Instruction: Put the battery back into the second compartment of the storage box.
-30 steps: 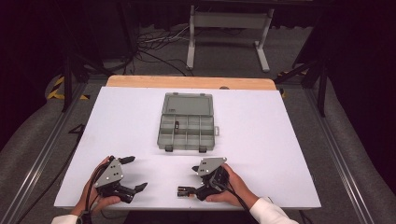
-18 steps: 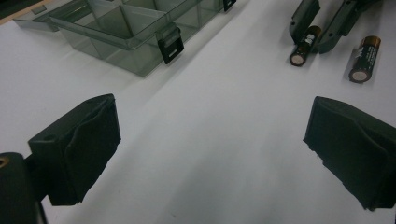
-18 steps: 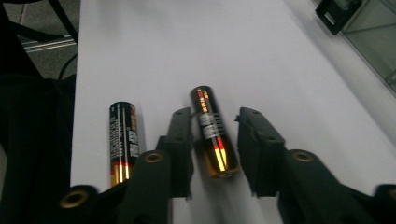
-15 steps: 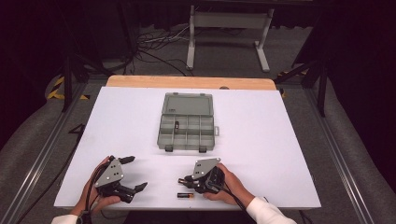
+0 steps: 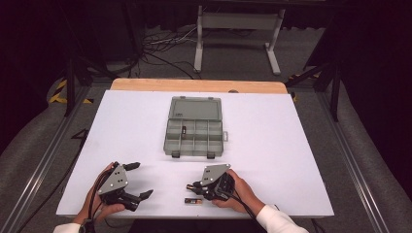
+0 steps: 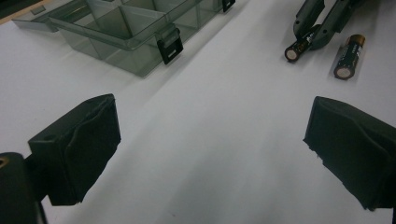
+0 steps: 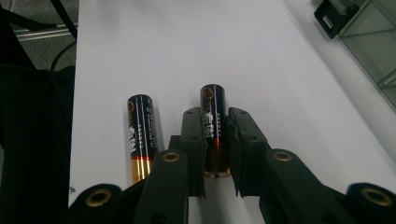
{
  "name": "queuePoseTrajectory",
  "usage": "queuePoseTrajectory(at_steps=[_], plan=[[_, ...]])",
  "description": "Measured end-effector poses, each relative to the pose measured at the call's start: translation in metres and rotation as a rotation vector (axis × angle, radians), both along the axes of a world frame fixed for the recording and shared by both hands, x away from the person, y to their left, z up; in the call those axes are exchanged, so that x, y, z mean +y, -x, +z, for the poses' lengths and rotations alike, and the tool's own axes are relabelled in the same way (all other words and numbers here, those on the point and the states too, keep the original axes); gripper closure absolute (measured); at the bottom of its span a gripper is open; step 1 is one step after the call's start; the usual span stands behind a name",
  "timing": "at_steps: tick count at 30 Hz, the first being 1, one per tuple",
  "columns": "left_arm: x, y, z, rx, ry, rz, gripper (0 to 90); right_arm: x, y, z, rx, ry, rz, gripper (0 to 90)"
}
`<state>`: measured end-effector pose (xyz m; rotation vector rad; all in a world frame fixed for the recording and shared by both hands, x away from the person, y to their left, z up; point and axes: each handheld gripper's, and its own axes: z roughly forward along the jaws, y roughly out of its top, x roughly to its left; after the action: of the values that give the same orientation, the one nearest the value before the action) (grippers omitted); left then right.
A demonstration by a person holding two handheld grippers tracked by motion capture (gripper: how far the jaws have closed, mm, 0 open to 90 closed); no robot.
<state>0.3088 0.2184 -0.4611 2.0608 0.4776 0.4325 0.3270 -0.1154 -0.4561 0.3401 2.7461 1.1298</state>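
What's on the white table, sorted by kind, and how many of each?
Batteries: 3, one clamped in the right gripper, one loose beside it, one in the organizer box.
Organizer box: 1.
Handheld grippers: 2, counting the left gripper.
Total: 6.

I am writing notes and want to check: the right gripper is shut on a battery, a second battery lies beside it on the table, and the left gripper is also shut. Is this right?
Not quite. The left gripper is open: the left gripper view shows its jaws wide apart with nothing between them. The rest holds: the right gripper is shut on a battery, and a second battery lies beside it on the table.
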Motion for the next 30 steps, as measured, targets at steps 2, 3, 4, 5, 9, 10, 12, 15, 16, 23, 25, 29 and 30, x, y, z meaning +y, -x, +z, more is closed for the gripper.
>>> queuePoseTrajectory(at_steps=[2, 3, 4, 5, 9, 10, 12, 15, 16, 23, 25, 29, 30], plan=[[0.001, 0.0, 0.001, -0.003, 0.001, -0.003, 3.8, -0.002, -0.001, 0.001, -0.007, -0.004, -0.002, 78.0], [0.001, 0.0, 0.001, -0.002, 0.003, -0.001, 3.9, -0.002, -0.001, 0.002, -0.006, -0.008, -0.006, 78.0], [0.001, 0.0, 0.001, -0.002, 0.004, -0.001, 3.8, -0.003, -0.001, 0.003, -0.016, -0.009, -0.01, 77.9], [0.001, 0.0, 0.001, 0.0, 0.002, -0.002, 3.8, -0.004, -0.001, 0.004, -0.019, -0.01, -0.012, 78.0], [0.001, 0.0, 0.001, -0.003, 0.002, -0.002, 3.8, -0.006, -0.002, 0.007, -0.025, -0.017, -0.026, 78.0], [0.001, 0.0, 0.001, -0.003, 0.001, -0.001, 3.8, -0.007, -0.002, 0.008, -0.025, -0.022, -0.029, 78.0], [0.001, 0.0, 0.001, -0.002, 0.001, -0.001, 3.8, -0.008, -0.003, 0.01, -0.032, -0.026, -0.035, 78.0], [0.0, 0.0, 0.001, -0.003, 0.001, -0.003, 3.8, -0.009, -0.004, 0.013, -0.04, -0.032, -0.041, 78.0], [0.0, 0.0, 0.001, -0.003, 0.0, -0.002, 3.8, -0.009, -0.005, 0.013, -0.043, -0.035, -0.043, 78.0], [0.002, 0.0, 0.002, -0.01, 0.011, 0.006, 4.2, -0.008, -0.009, 0.018, -0.053, -0.047, -0.053, 77.9], [0.002, 0.001, 0.002, -0.012, 0.017, 0.008, 4.3, -0.007, -0.011, 0.02, -0.06, -0.061, -0.058, 78.0], [0.002, 0.001, 0.002, -0.013, 0.014, 0.008, 4.2, -0.006, -0.013, 0.023, -0.073, -0.065, -0.056, 78.0], [0.002, 0.001, 0.002, -0.012, 0.016, 0.01, 4.2, -0.006, -0.014, 0.024, -0.077, -0.066, -0.059, 77.9]])
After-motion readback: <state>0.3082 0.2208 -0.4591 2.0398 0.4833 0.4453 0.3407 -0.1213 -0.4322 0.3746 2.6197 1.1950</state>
